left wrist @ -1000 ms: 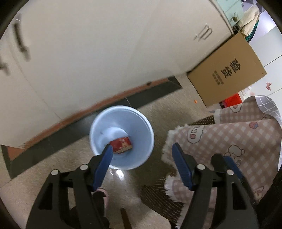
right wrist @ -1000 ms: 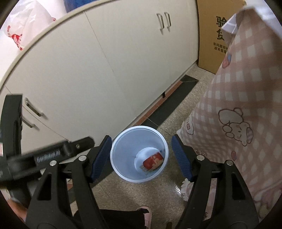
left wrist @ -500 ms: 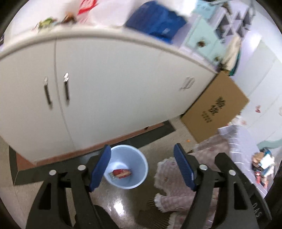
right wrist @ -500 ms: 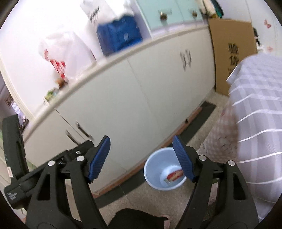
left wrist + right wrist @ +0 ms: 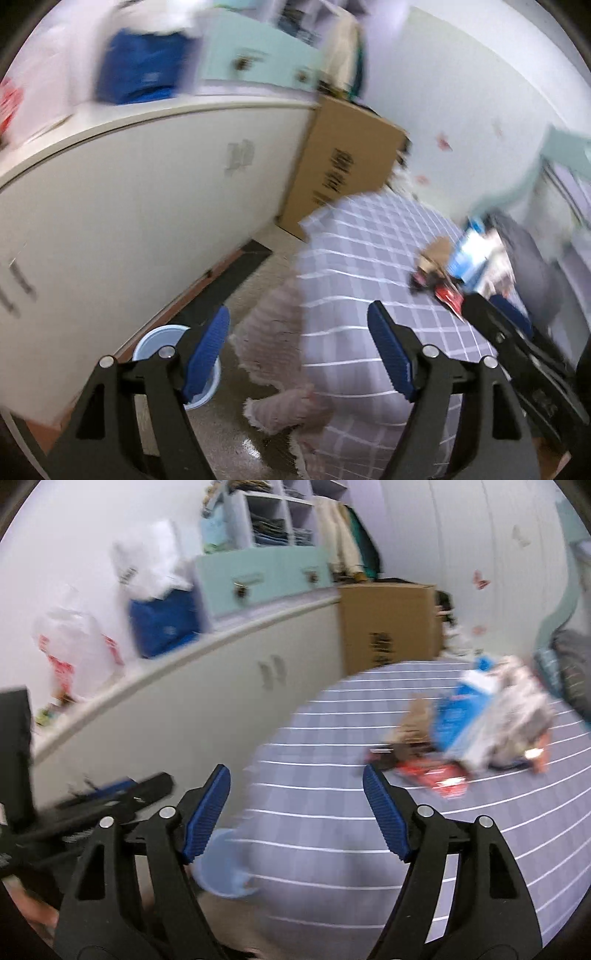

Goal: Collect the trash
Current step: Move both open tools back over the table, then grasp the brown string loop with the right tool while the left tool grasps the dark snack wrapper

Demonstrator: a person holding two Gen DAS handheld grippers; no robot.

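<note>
Both views smeared by motion blur.

Cabinet — long, white, doors along the floor, runs the left side of both views. On its top: white plastic bags, a blue bag, a pale green drawer box.

Bed, grey-lilac sheet with white grid lines, fills the right and centre. A pink checked frill hangs off its near corner down to the floor.

Cardboard box stands upright at the far end of the cabinet, just beside the bed's far corner.

Trash lies heaped on the bed, toward its right side: blue-and-white packaging, crumpled grey-white wrappers, a brown paper piece, red wrappers at the near edge. Single items too blurred to sort.

Bin — pale blue, round, on the speckled floor between cabinet and bed, partly hidden behind the left finger in each view. Contents not visible.

Left gripper: jaws wide apart, nothing between the blue pads. It points over the bed corner.

Right gripper: jaws have just been closing a little, gap between them wide, nothing held. It points across the bed, the trash beyond its right finger, apart from it.
</note>
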